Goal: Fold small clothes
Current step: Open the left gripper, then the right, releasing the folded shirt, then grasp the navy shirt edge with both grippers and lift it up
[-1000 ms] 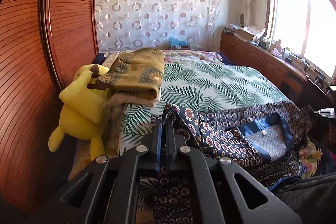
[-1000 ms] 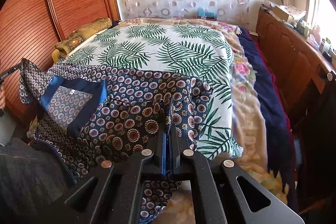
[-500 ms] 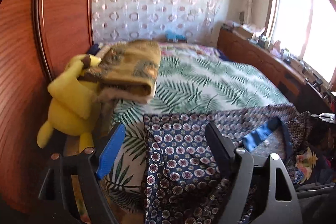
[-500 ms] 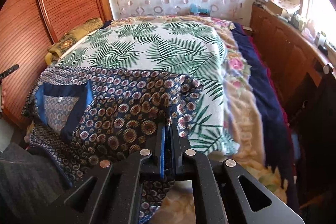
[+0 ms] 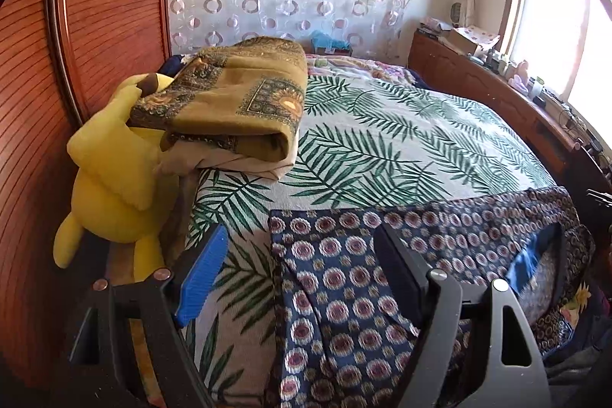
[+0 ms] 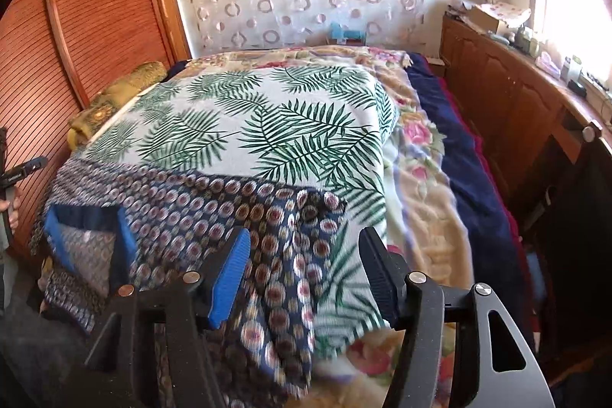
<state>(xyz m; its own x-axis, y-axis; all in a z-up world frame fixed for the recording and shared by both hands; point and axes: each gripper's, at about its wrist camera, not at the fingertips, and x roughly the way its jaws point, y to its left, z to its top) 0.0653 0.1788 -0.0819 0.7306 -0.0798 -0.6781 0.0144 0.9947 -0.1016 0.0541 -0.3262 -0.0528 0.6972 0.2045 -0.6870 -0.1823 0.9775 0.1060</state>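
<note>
navy patterned garment [image 6: 214, 213] lies spread across the leaf-print bedspread [image 6: 267, 109].

Navy medallion-print garment [image 5: 344, 278]; green palm-leaf bedspread [image 5: 401, 148]; yellow plush toy [image 5: 111, 178]

Garment [image 5: 344, 278] on bedspread [image 5: 382, 148] near edge; folded blanket [image 5: 237, 102] behind-left, atop plush toy [image 5: 111, 178].

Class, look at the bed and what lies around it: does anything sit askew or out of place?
The yellow plush toy is wedged between the bed's edge and the wooden wall, under a folded blanket. The patterned garment hangs partly over the bed's edge.
</note>
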